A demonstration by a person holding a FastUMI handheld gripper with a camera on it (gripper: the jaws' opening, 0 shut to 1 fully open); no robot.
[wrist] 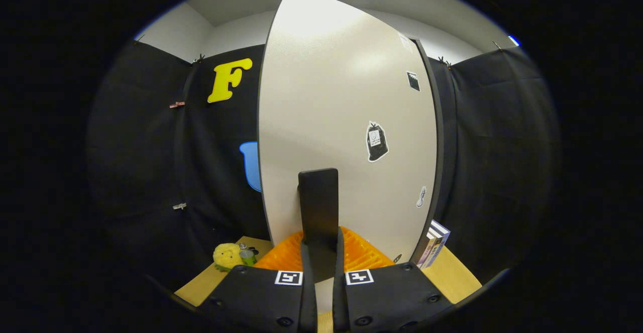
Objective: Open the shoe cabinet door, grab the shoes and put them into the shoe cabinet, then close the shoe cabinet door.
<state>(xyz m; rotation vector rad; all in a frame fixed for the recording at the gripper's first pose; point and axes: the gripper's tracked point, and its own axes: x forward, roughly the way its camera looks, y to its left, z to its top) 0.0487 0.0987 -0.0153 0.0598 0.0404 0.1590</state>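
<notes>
Cabinet door (331, 112) stands upright straight ahead of the gripper (321, 245), its long axis vertical, with its pale face turned toward the camera. Its left edge stands free against the black cloth, while a dark frame runs along its right edge. The face is plain off-white with a few small stickers (377, 142). The fingers sit close together, clamped on the door's black handle (318, 207). An orange basket (359, 255) lies at the door's foot, a yellow plush toy (227, 256) left of the door, and books (434, 242) at its lower right.

A recording booth: black cloth walls (150, 147) clipped around a wooden table (452, 272).
</notes>
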